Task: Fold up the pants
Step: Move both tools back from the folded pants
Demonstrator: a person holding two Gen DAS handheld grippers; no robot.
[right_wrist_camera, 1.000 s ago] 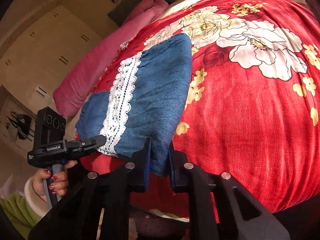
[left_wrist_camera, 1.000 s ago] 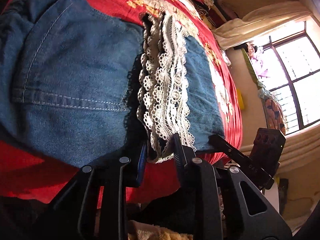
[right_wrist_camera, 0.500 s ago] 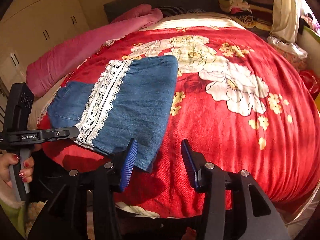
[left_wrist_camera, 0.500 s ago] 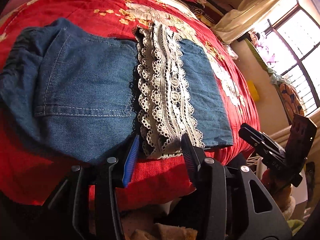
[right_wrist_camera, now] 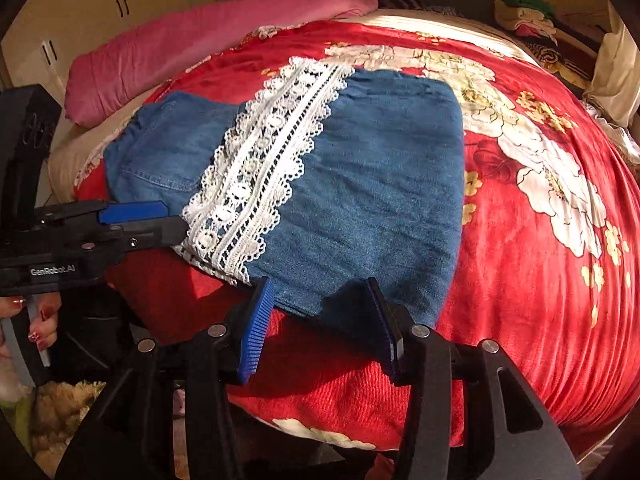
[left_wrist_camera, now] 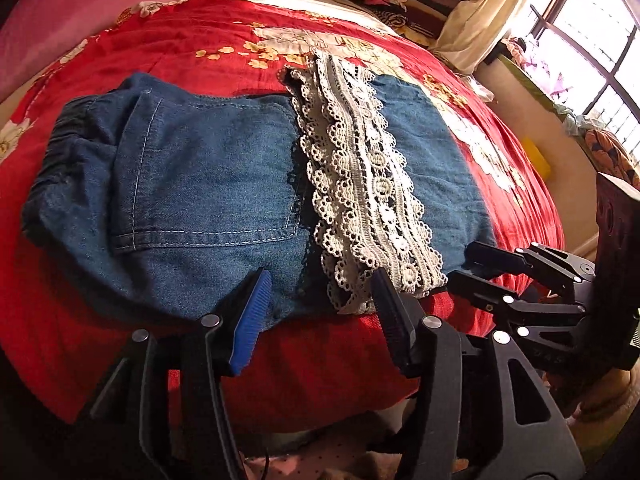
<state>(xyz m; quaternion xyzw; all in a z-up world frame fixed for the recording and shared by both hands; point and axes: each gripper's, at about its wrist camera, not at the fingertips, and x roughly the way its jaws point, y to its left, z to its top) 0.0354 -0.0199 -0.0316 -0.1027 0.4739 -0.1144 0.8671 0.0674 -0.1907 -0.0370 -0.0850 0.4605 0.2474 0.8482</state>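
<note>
Change: both claws, clamped on the hem a second ago, now gape wide and empty – left gripper [left_wrist_camera: 320, 304], right gripper [right_wrist_camera: 320, 312] | Meaning: fold likely set | Folded blue denim pants with white lace band [left_wrist_camera: 248, 184] lie on the red floral bedspread [right_wrist_camera: 540, 280], near edge | Long axis runs left-right, elastic waistband leftward.

Folded denim pants [left_wrist_camera: 208, 184], white lace band [left_wrist_camera: 360, 184] across them, lying flat on a red floral bedspread [left_wrist_camera: 180, 32]. Left gripper [left_wrist_camera: 320, 308]: jaws spread, at the near edge, holding nothing. Right gripper [left_wrist_camera: 472, 268]: at the right corner. Pink pillow [left_wrist_camera: 92, 4]; window [left_wrist_camera: 592, 20].
</note>
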